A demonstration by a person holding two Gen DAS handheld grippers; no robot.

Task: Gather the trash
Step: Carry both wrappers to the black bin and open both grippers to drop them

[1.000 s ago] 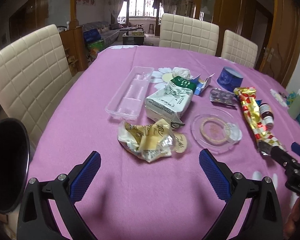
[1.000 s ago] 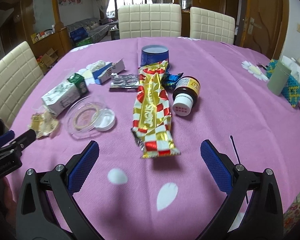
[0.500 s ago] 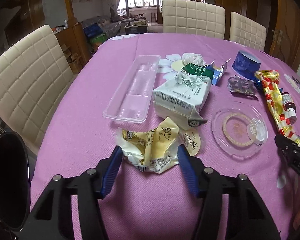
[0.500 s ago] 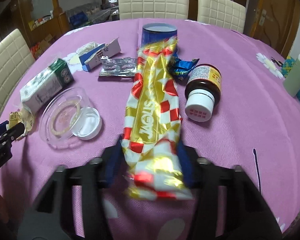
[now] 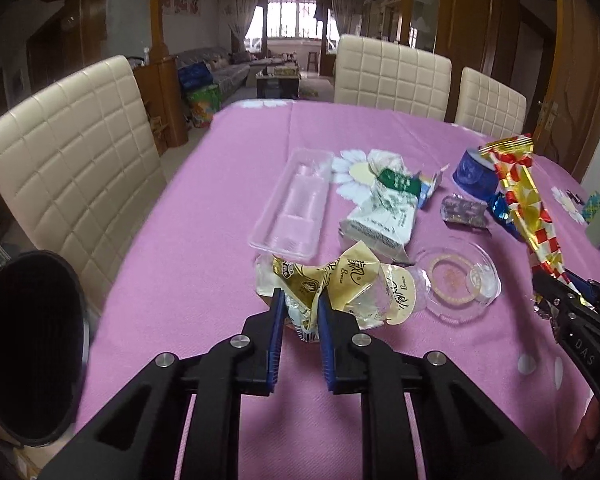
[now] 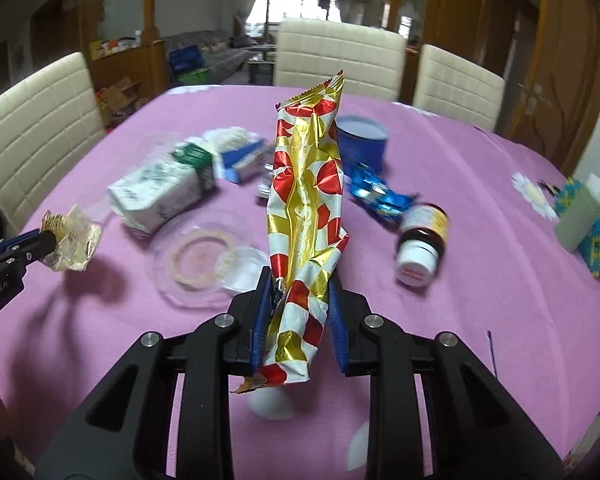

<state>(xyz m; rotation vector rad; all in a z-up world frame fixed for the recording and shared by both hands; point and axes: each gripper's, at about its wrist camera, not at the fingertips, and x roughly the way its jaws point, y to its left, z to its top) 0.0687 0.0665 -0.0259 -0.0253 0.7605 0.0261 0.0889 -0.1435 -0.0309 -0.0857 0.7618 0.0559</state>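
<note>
Left wrist view: my left gripper (image 5: 299, 310), wide open a second ago, has just closed its jaws on the crumpled yellow wrapper (image 5: 332, 284) above the pink surface (image 5: 204, 220).

Right wrist view: my right gripper (image 6: 298, 294) has likewise clamped the red-and-gold wrapper (image 6: 306, 200), now lifted upright.

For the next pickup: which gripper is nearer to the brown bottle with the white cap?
Right. The right gripper holds the red-gold wrapper beside the bottle; the left gripper is across the glass dish.
</note>
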